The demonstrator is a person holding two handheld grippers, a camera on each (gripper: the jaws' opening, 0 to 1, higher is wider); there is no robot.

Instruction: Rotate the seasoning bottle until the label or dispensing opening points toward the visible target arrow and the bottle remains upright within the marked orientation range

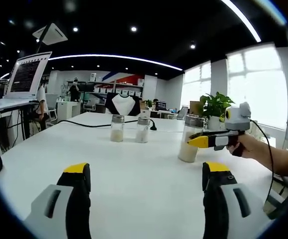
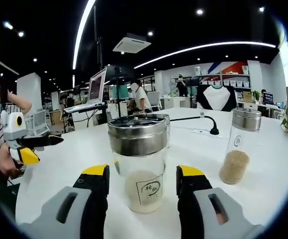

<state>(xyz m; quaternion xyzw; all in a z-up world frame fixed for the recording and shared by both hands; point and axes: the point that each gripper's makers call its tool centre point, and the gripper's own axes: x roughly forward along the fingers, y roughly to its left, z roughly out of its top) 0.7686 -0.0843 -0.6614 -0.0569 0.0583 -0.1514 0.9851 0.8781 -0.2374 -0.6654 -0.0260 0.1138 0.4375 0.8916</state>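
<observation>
Right gripper view: the seasoning bottle is seen upright on the white tabletop, between the spread jaws of the right gripper, which are not closed on it. A pale label with dark characters, too small to be read, faces the camera; pale powder fills the lower part under a metal lid. A second bottle with brownish granules stands to one side. In the left gripper view, the left gripper is held wide over bare tabletop, and two small shakers with pale contents are seen farther off.
</observation>
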